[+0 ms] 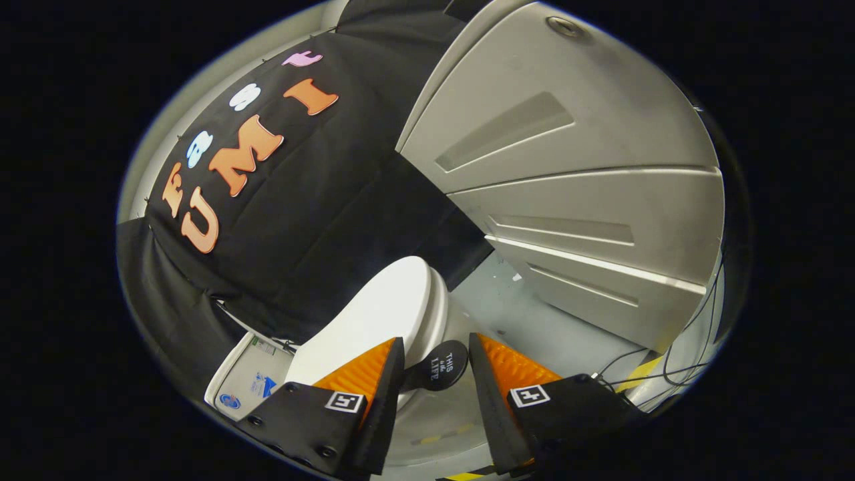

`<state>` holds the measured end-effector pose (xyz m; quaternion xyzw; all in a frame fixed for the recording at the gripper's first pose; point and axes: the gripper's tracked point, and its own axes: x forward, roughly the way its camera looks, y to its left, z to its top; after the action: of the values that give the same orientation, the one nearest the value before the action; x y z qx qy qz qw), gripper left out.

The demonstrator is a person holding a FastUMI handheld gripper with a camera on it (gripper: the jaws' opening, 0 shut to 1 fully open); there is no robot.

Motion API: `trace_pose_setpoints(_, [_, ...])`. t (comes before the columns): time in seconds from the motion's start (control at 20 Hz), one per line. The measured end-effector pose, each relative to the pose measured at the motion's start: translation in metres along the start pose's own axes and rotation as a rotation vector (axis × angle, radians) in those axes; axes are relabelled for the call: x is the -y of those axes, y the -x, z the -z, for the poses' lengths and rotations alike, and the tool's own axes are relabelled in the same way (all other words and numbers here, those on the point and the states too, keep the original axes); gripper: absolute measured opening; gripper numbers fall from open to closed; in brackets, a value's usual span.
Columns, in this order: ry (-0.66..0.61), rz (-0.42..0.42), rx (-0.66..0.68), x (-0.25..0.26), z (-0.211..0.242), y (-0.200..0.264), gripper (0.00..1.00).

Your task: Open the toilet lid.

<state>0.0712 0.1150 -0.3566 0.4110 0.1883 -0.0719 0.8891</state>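
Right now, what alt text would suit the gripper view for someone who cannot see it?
The open gripper hangs over a white toilet whose lid is closed, its orange fingers spread with a round black tab between them. Grey panelled walls and black cloth stand beyond.

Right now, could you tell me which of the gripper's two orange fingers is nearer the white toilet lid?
The left orange finger of the open gripper: it overlaps the closed white toilet lid; the right finger lies over grey floor.
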Motion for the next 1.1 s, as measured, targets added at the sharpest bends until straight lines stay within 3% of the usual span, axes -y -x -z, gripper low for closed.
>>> trace_pose_setpoints(0.1, [-0.007, 0.016, 0.0, 0.006, 0.001, -0.002, 0.43])
trace_pose_setpoints(0.25, [-0.028, 0.011, 0.012, 0.002, -0.001, -0.003, 0.36])
trace_pose_setpoints(0.4, [-0.043, -0.028, 0.01, -0.004, -0.005, 0.006, 0.13])
trace_pose_setpoints(0.5, [-0.036, -0.027, 0.016, -0.005, -0.007, 0.004, 0.08])
trace_pose_setpoints(0.7, [-0.036, -0.049, 0.035, -0.02, -0.016, 0.011, 0.08])
trace_pose_setpoints(1.1, [0.083, -0.086, 0.101, -0.067, -0.05, 0.023, 0.08])
